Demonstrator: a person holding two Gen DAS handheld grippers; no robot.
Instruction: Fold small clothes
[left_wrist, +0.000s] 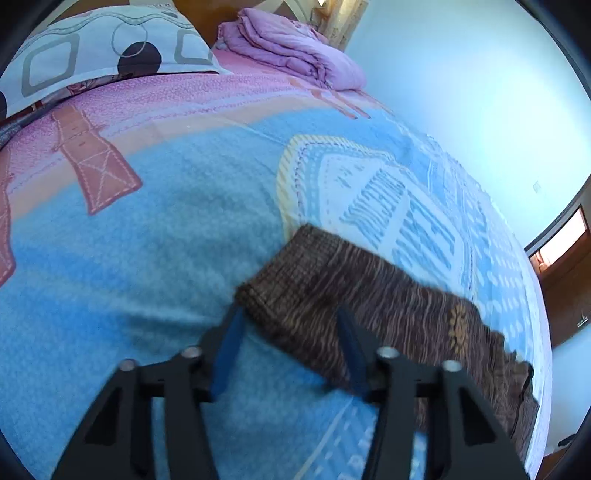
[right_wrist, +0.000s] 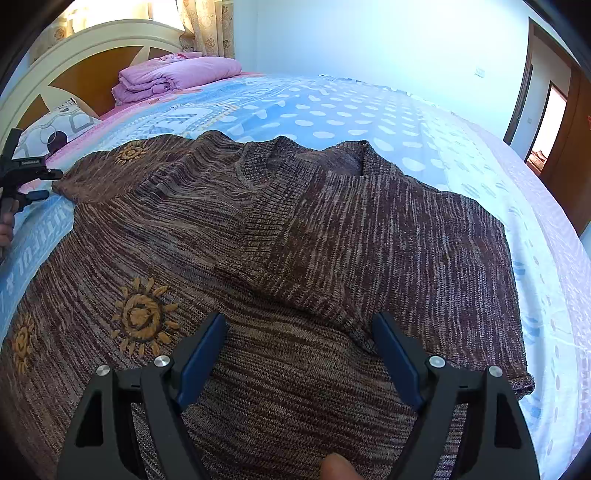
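Since the brown sweater (right_wrist: 295, 258) lies flat on the bed (right_wrist: 369, 110), its left sleeve cuff (left_wrist: 280, 291) is what matters: it sits at lower centre of the left wrist view, between the left gripper (left_wrist: 290, 314) fingers, sleeve running off lower right. Jaws partly apart, not visibly pinching. Right gripper (right_wrist: 299, 325) hovers wide apart over the body, gripping nothing; left is nearer.

Open blue patterned bedspread (left_wrist: 147, 240) lies free left of the brown knitted sweater (right_wrist: 295, 240); a folded purple quilt (left_wrist: 295, 48) and patterned pillow (left_wrist: 110, 48) block the headboard end.
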